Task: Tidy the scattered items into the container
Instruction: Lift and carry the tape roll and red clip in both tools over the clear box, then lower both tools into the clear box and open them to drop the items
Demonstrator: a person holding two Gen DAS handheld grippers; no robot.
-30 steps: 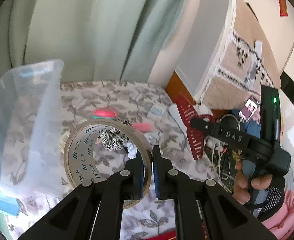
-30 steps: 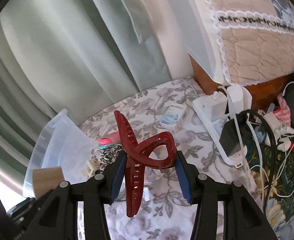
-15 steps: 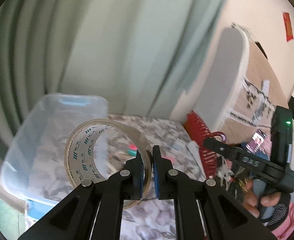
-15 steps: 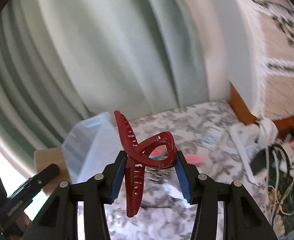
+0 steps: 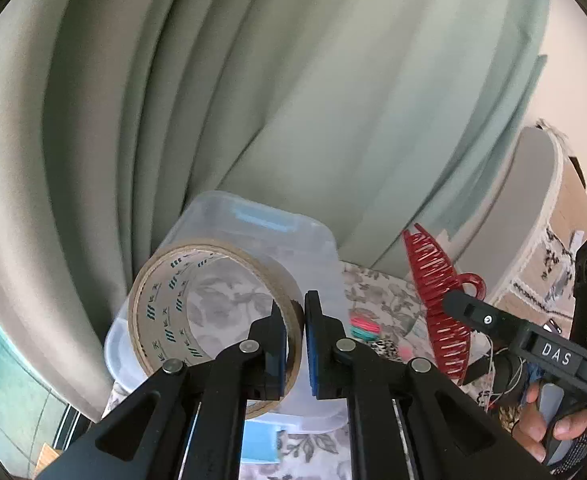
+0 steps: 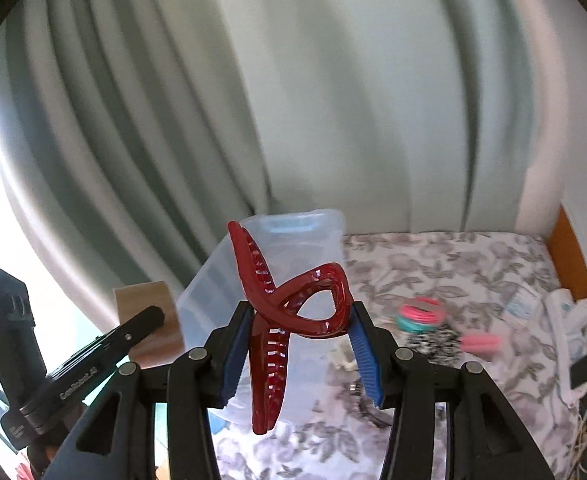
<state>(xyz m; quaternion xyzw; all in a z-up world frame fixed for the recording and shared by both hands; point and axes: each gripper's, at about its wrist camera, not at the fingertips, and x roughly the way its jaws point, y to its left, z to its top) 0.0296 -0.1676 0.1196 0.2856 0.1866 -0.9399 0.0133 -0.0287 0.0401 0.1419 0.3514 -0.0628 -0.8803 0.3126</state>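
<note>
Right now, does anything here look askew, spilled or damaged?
Nothing looks damaged or spilled. The tape roll and red hair claw are held aloft near the clear bin; hair ties lie scattered on the floral cloth.

Floral bed: container, hair ties.

The left gripper is clamped nearly closed; the right gripper is held wider (both raised, jaws forward).
</note>
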